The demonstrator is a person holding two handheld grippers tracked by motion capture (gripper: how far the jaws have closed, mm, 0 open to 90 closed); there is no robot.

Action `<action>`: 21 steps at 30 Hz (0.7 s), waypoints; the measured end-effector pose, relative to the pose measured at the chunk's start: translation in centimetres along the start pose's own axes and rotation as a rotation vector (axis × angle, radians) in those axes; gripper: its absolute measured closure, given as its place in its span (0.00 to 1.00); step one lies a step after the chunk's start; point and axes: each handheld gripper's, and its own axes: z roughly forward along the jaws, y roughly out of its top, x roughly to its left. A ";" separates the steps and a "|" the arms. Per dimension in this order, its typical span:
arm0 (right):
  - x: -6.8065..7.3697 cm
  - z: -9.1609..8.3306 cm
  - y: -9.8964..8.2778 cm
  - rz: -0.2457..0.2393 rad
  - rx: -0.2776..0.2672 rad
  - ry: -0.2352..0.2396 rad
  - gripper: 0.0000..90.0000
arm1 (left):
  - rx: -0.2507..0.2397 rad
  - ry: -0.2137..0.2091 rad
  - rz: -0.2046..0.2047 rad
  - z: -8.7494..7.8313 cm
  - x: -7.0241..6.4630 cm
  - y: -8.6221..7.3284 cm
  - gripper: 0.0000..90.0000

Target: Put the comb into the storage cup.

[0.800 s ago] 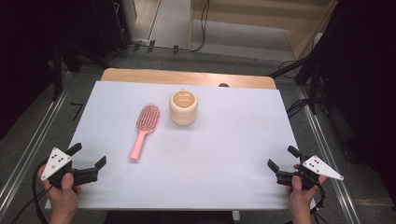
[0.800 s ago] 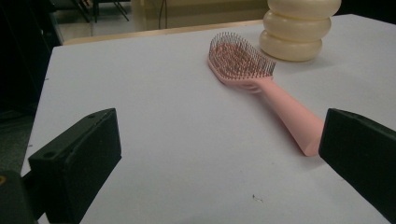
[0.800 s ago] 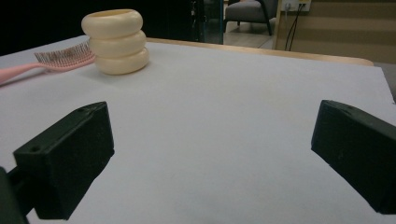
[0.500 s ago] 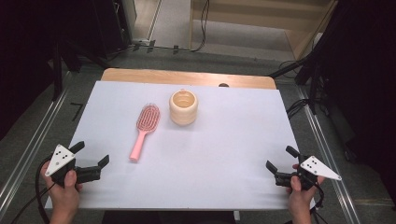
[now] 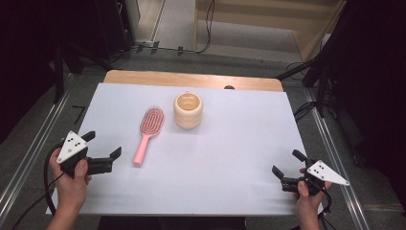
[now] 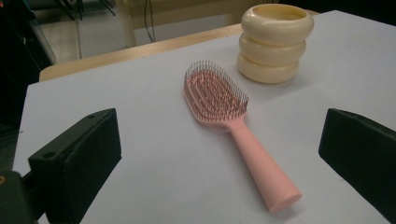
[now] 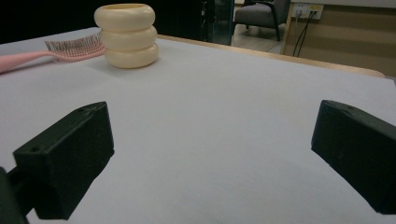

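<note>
A pink plastic hairbrush (image 5: 148, 132) lies flat, bristles up, left of the middle of the white tabletop (image 5: 230, 158), its handle toward the near edge. Just beside its head stands a cream ribbed ring-shaped cup (image 5: 187, 110). The left hand-held gripper (image 5: 102, 149) at the near left corner has jaws wide apart, empty. The right hand-held gripper (image 5: 287, 164) at the near right corner is wide too.

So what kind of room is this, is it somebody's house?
Probably not a house; more likely a lab or workshop set up for recording. A white-topped table stands between metal rails, cables trail over the floor, and a person holds a gripper in each hand, jaws open.
</note>
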 end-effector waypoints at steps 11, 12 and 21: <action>-0.1 -0.1 0.0 0.007 -0.004 0.004 0.00 | 0.021 -0.028 0.000 1.7 -0.6 2.5 0.00; 0.0 -0.1 0.0 0.007 -0.003 0.005 0.00 | 0.038 -0.038 -0.003 2.2 -0.8 2.9 0.00; -0.1 -0.1 0.0 0.017 -0.003 0.001 0.00 | 0.072 -0.069 -0.006 3.8 -1.0 3.8 0.00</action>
